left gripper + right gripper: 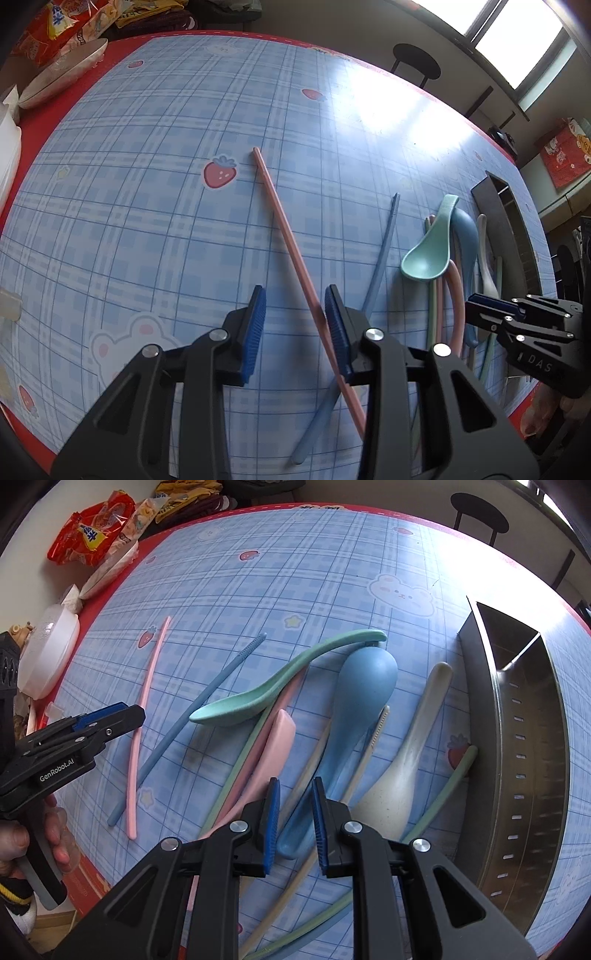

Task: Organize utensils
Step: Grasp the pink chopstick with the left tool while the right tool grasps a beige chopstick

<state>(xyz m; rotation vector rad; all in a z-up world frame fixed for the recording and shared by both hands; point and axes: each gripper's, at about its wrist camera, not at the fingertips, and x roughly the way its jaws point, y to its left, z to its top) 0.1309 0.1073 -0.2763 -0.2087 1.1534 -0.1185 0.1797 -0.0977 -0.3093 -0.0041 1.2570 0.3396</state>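
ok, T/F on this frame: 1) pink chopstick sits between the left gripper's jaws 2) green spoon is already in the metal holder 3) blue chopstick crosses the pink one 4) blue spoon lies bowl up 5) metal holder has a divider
1) True. The pink chopstick runs between the pads of the left gripper, close against one pad; no firm clamp shows.
2) False. The green spoon lies on the table, resting over the other utensils, outside the metal holder.
3) True. The blue chopstick passes under the pink one near the left gripper.
4) False. The blue spoon lies bowl down, its rounded back up.
5) True. A partition splits the holder near its far end.
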